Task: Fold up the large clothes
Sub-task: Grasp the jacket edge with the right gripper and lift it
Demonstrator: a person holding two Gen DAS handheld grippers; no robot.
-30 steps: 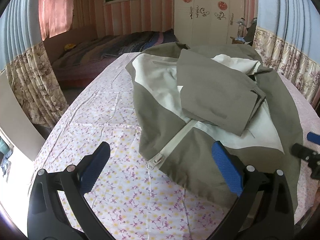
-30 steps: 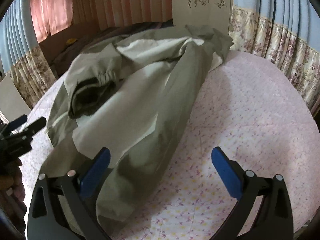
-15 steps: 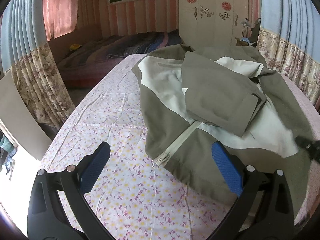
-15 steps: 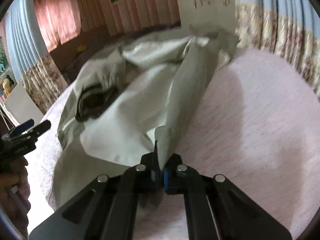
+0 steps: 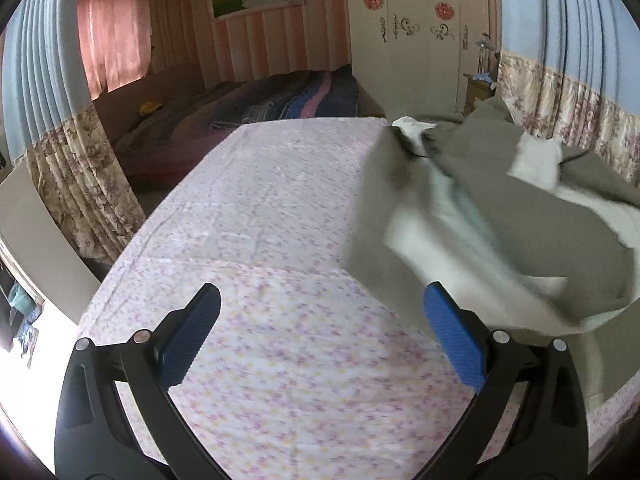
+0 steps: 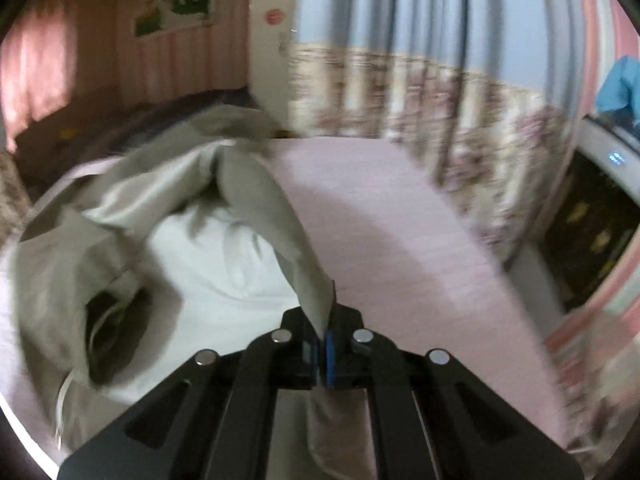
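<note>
Right gripper jaws clenched on jacket edge, lower centre, likely to drag it flat. Left gripper jaws released over bare bedsheet.

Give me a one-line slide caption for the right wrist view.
Right gripper shut on the olive-and-cream jacket's edge, lifting it over the pink floral bedsheet.

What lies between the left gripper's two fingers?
Only bare flowered sheet, seen in the left wrist view; the left gripper is open, the jacket beside it.
</note>
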